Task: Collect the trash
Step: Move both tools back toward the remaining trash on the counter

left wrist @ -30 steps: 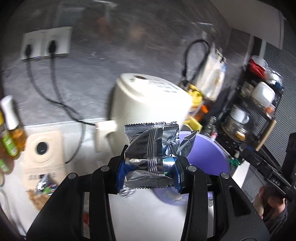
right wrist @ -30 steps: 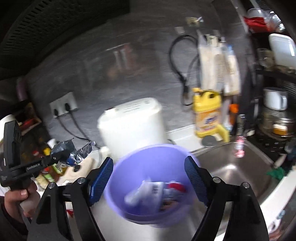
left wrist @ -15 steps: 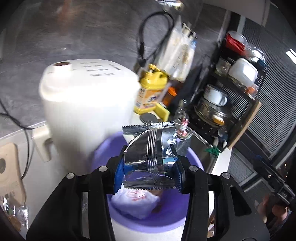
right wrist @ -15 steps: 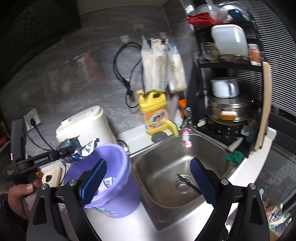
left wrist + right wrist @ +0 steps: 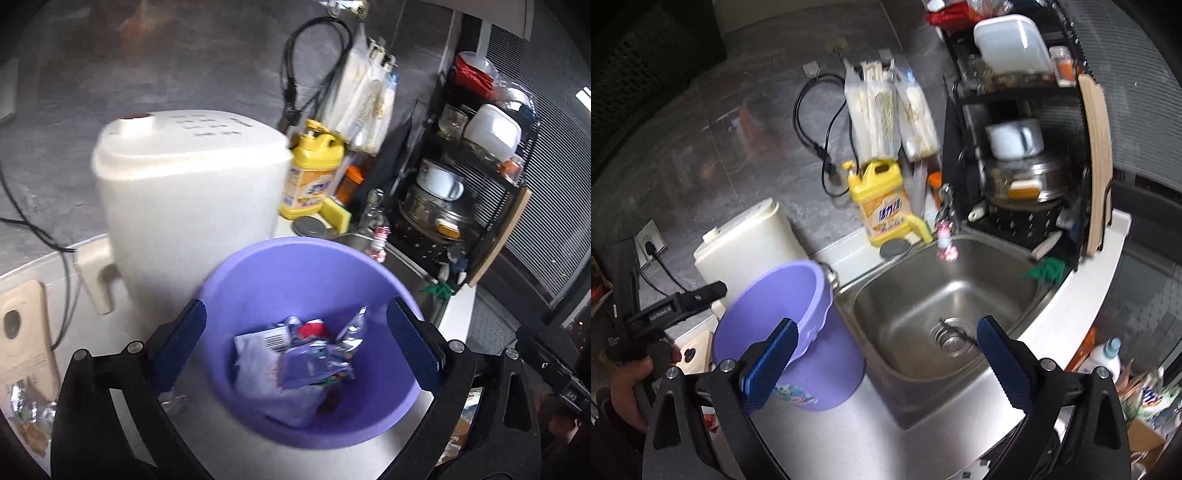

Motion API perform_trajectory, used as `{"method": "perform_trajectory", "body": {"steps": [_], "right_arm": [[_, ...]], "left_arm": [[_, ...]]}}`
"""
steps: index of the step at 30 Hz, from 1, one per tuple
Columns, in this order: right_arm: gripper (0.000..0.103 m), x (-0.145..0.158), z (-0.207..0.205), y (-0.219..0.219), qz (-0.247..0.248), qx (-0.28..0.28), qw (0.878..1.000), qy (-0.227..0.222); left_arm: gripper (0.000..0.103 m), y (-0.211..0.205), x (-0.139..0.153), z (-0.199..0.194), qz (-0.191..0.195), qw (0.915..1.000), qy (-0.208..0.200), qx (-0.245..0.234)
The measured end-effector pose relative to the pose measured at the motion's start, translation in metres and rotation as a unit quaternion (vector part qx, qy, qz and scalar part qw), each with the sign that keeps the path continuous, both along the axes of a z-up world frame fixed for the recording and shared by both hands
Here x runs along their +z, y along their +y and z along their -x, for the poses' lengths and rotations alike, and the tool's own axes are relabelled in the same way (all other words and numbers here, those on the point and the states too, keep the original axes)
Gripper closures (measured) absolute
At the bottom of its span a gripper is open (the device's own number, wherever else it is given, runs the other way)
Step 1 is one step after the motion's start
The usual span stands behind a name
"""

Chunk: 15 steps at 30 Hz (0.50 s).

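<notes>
A purple plastic bucket (image 5: 258, 280) stands on the counter and holds several wrappers, among them a silver foil wrapper (image 5: 349, 334) and a white packet (image 5: 258, 363). My left gripper (image 5: 295, 343) is open and empty right above the bucket's mouth. The bucket also shows in the right wrist view (image 5: 798, 295), left of the steel sink (image 5: 923, 295). My right gripper (image 5: 884, 363) is open and empty, above the counter between bucket and sink. The left gripper also shows in the right wrist view (image 5: 701, 293), beside the bucket's rim.
A white appliance (image 5: 192, 184) stands just behind the bucket. A yellow detergent bottle (image 5: 314, 181) and a black dish rack (image 5: 469, 192) are at the back right. Small wrappers (image 5: 26, 410) lie on the counter at far left. A beige base (image 5: 18, 339) sits nearby.
My left gripper opened over the bucket and the silver wrapper dropped in. My right gripper swung right and back, bringing the sink into its view.
</notes>
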State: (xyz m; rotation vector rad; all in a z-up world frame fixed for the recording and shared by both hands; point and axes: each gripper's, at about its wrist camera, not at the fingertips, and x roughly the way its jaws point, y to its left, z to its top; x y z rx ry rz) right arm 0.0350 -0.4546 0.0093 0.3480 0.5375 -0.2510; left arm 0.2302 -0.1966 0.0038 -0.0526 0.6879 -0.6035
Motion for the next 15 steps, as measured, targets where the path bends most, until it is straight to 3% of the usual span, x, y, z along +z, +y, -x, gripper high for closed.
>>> {"method": "perform_trajectory", "body": {"steps": [15], "right_arm": [[0.008, -0.013, -0.021, 0.087, 0.002, 0.117, 0.993, -0.005]], "left_arm": [[0.006, 0.118, -0.009, 0.029, -0.010, 0.9940, 0.004, 0.109]]}}
